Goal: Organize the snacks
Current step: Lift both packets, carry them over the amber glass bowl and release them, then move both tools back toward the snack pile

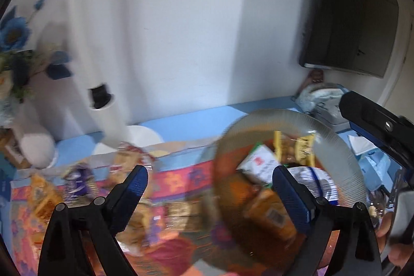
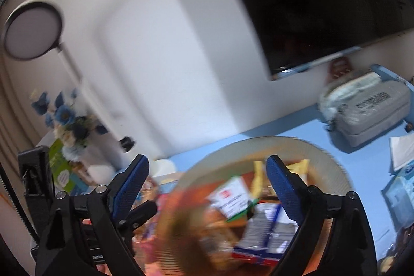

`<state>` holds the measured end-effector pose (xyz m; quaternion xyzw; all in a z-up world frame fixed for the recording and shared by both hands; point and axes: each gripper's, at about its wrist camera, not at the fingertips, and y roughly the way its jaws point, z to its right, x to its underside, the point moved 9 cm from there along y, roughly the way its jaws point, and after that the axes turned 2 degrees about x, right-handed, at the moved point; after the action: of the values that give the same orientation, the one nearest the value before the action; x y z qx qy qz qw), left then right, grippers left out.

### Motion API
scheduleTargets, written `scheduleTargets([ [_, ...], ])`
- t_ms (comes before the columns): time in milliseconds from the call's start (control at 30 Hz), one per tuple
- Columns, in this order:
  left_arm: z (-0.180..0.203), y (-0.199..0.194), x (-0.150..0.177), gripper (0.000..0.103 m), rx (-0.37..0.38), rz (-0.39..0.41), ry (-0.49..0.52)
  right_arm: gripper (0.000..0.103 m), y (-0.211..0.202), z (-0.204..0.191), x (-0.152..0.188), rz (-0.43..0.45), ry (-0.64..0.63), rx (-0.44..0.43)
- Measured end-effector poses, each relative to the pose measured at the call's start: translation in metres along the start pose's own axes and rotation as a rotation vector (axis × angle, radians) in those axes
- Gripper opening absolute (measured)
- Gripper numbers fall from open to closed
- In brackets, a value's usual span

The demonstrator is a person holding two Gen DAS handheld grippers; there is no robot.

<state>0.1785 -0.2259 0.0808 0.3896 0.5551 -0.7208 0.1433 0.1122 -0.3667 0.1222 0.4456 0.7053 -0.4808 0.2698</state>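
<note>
While both views blur, we see our left gripper [image 1: 209, 188] and right gripper [image 2: 207, 179] with jaws spread wide, grasping nothing. Just beyond them, a clear ribbed bowl [image 1: 336, 146] holds snack packets [image 1: 261, 163]. More snacks [image 1: 77, 181] lie left on the patterned cloth [image 1: 178, 177]. Farther right sits a grey case [image 2: 375, 110].

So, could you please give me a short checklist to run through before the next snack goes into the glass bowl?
1. Left gripper open, nothing between its fingers: ok.
2. Right gripper open and unloaded: ok.
3. Glass bowl within view of both cameras: ok.
4. Bowl already holds packets, including a white carton; spare room: cannot tell.
5. Loose snacks left on the patterned cloth: ok.
6. Images sharp enough to aim a grasp: not ok, both views blurred.
</note>
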Motion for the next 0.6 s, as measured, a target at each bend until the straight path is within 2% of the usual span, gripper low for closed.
scheduleTargets([
  [133,-0.038,-0.021,0.003,0.096,-0.068,0.018,-0.019,0.096,0.007,-0.047,0.011,-0.016,-0.062,-0.049],
  [333,-0.101,-0.055,0.014,0.096,-0.213,0.054,-0.031,0.096,0.026,-0.117,0.039,-0.081,-0.151,-0.119],
  [600,-0.211,-0.09,0.044,0.097,-0.347,0.061,-0.17,0.096,0.048,-0.188,0.085,-0.174,-0.209,-0.22],
])
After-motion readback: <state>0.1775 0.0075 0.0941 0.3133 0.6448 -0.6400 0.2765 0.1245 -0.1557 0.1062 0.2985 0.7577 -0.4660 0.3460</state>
